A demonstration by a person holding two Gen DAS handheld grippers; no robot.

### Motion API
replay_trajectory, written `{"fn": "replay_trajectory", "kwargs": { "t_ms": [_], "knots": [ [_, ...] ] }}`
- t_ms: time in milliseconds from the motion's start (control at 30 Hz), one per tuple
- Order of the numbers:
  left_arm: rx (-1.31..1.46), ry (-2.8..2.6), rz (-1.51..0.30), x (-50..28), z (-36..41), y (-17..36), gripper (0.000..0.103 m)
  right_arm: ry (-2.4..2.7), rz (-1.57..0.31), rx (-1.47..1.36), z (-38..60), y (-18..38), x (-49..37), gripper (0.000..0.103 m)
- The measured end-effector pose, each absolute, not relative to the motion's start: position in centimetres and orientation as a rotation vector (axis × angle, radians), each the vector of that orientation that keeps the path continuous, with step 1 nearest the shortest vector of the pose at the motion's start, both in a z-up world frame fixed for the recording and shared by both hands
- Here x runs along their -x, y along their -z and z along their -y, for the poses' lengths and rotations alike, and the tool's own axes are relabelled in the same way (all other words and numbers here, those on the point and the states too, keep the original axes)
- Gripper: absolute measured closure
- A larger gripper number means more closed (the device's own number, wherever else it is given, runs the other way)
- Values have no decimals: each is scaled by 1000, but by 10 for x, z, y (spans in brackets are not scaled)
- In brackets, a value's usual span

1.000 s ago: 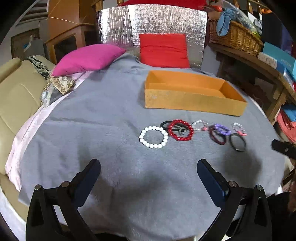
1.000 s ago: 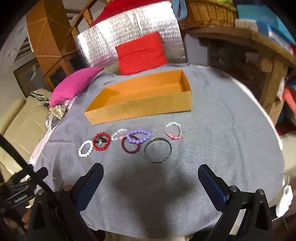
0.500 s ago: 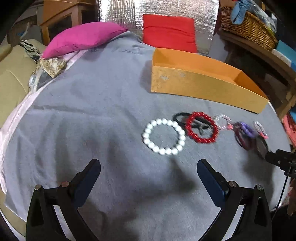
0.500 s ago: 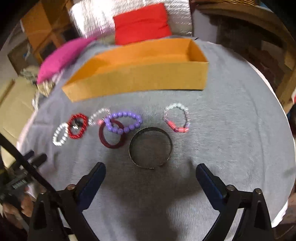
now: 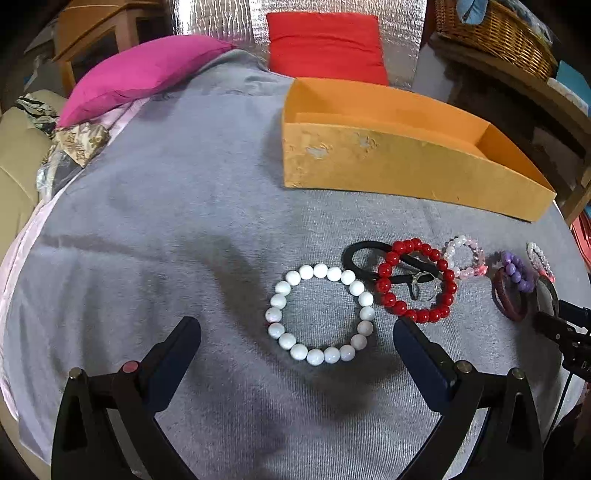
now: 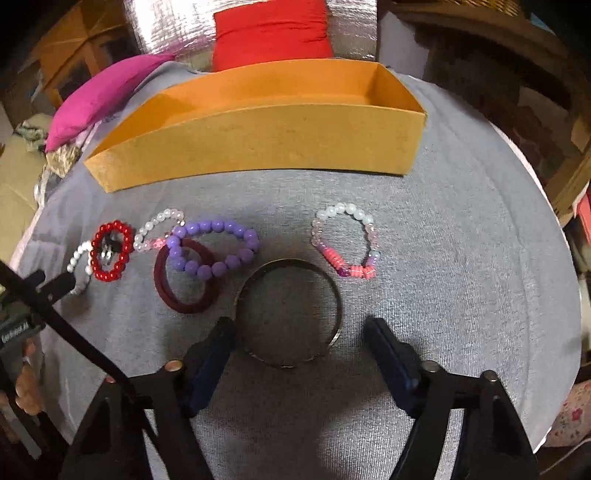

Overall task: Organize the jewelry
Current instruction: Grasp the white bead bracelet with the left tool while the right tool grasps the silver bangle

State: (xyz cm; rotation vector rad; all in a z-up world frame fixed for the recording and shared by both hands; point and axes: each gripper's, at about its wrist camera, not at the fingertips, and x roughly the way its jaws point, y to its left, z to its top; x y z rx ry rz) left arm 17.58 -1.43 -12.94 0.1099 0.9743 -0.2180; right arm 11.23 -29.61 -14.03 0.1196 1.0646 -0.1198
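Several bracelets lie in a row on the grey cloth in front of an empty orange box (image 5: 406, 173) (image 6: 258, 144). My left gripper (image 5: 297, 332) is open, its fingers either side of the near half of a white bead bracelet (image 5: 319, 314). A red bead bracelet (image 5: 415, 280) over a black hair tie (image 5: 364, 251) lies just right of it. My right gripper (image 6: 299, 332) is open, its fingers flanking the near part of a metal bangle (image 6: 290, 314). A maroon hair tie (image 6: 184, 284), purple beads (image 6: 214, 245) and a pink-white bracelet (image 6: 345, 240) lie beyond.
The grey cloth (image 5: 166, 221) covers a round surface with edges near right (image 6: 554, 258). A pink cushion (image 5: 140, 74) and red cushion (image 5: 325, 44) lie behind the box. A sofa (image 5: 14, 166) is left; a wooden shelf with basket (image 5: 498, 29) right.
Both grippers have moved forward and down toward the row. The left now straddles the white bracelet; the right has narrowed somewhat and now flanks the metal bangle.
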Motion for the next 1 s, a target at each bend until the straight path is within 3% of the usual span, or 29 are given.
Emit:
{"fn": "replay_trajectory", "kwargs": {
  "t_ms": [200, 267, 433, 600, 700, 1000],
  "knots": [
    [-74, 246, -1031, -184, 7, 141, 1, 134, -1042, -107, 287, 139, -108, 40],
    [-96, 253, -1006, -182, 7, 140, 11, 131, -1038, -114, 286, 138, -106, 41],
    [-131, 276, -960, -177, 9, 137, 48, 117, -1027, -151, 290, 139, -100, 41],
    [-127, 277, -938, -177, 4, 133, 69, 107, -1012, -215, 301, 135, -89, 41],
    [-114, 267, -930, -175, -1, 131, 90, 105, -1004, -238, 303, 132, -86, 41],
    [-95, 280, -891, -166, -6, 125, 93, 92, -964, -286, 316, 124, -82, 41]
  ]
}}
